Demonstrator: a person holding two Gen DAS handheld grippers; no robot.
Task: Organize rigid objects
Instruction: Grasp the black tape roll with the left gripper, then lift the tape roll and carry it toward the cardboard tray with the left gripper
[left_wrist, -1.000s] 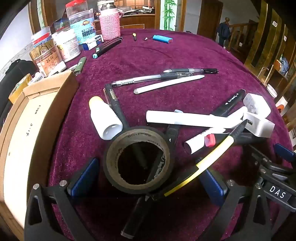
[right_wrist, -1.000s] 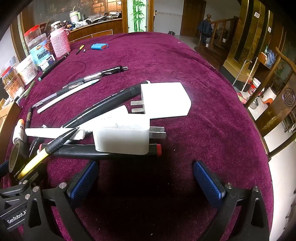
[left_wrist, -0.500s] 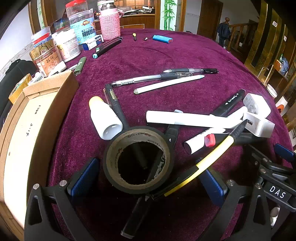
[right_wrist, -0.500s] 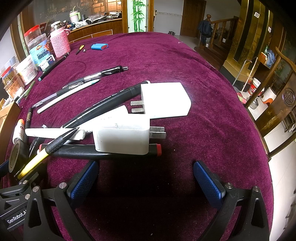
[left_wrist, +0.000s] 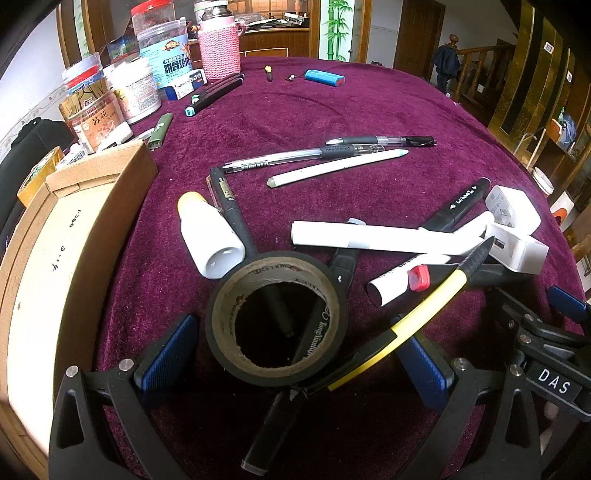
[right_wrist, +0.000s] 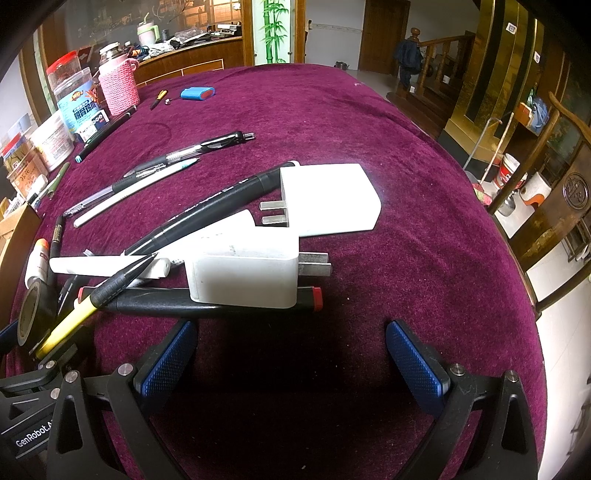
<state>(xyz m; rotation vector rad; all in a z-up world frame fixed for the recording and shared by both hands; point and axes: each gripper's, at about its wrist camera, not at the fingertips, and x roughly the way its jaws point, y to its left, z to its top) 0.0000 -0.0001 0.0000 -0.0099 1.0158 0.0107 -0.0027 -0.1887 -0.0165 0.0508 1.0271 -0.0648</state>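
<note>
Nothing has moved since earlier. Left claw (left_wrist: 291, 354) gapes around the tape roll (left_wrist: 277, 319); right claw (right_wrist: 291, 354) gapes, empty, before the charger (right_wrist: 243, 275).

- left hand-held gripper (left_wrist: 299, 354): jaws spread wide, blue pads (left_wrist: 168, 349) low over the desk
- right hand-held gripper (right_wrist: 291, 356): same deal, wide open, nothing between its pads (right_wrist: 413, 363)

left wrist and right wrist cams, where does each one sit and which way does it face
Left wrist: on the left gripper, low, facing the tape roll; its blue-padded fingers show, plus the right gripper.
Right wrist: on the right gripper, facing the white charger; both its fingers show.
Shared: tape roll, charger, yellow pen.
</note>
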